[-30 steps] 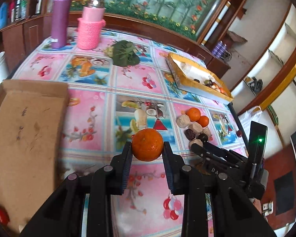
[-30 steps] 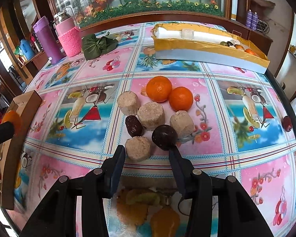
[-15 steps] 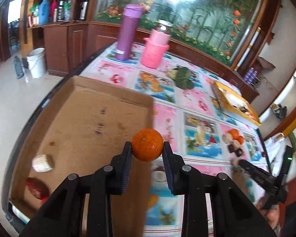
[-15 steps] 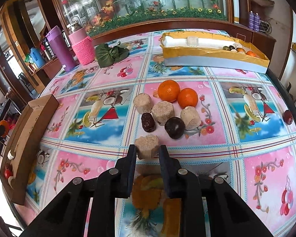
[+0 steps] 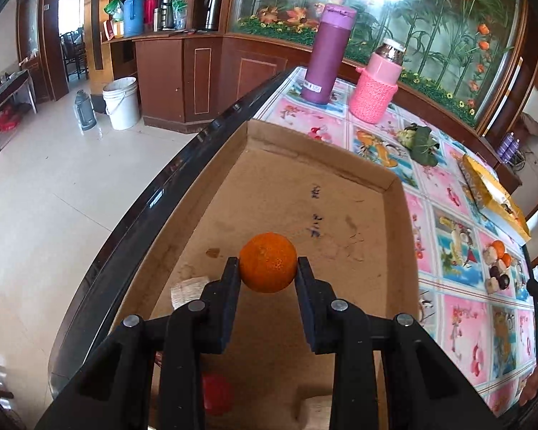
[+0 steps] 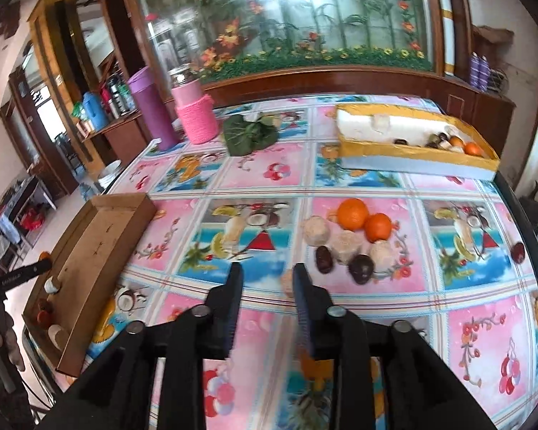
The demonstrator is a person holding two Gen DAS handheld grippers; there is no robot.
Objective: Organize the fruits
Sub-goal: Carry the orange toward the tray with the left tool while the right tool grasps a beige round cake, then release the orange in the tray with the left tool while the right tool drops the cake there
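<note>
My left gripper (image 5: 268, 263) is shut on an orange (image 5: 268, 262) and holds it above the open cardboard box (image 5: 340, 215). A beige fruit (image 5: 187, 289) and a red fruit (image 5: 216, 396) lie in the box. My right gripper (image 6: 264, 279) hangs open over the tablecloth, its jaws apart with nothing between them. A beige fruit (image 6: 287, 281) shows blurred just inside the right finger (image 6: 303, 286). Beyond it sit two oranges (image 6: 353, 213), several beige fruits (image 6: 346, 243) and dark fruits (image 6: 360, 268). The box also shows at the left in the right wrist view (image 6: 100, 236).
A purple flask (image 6: 150, 107), a pink-sleeved jar (image 6: 193, 114) and a green leafy bundle (image 6: 249, 132) stand at the table's far side. A yellow tray (image 6: 412, 157) with several fruits is at the far right. A lone dark fruit (image 6: 519, 252) lies by the table's right edge.
My left gripper has carried the orange leftward from over the table to above the cardboard box. My right gripper has opened off the beige fruit, pulled back and swung left.
</note>
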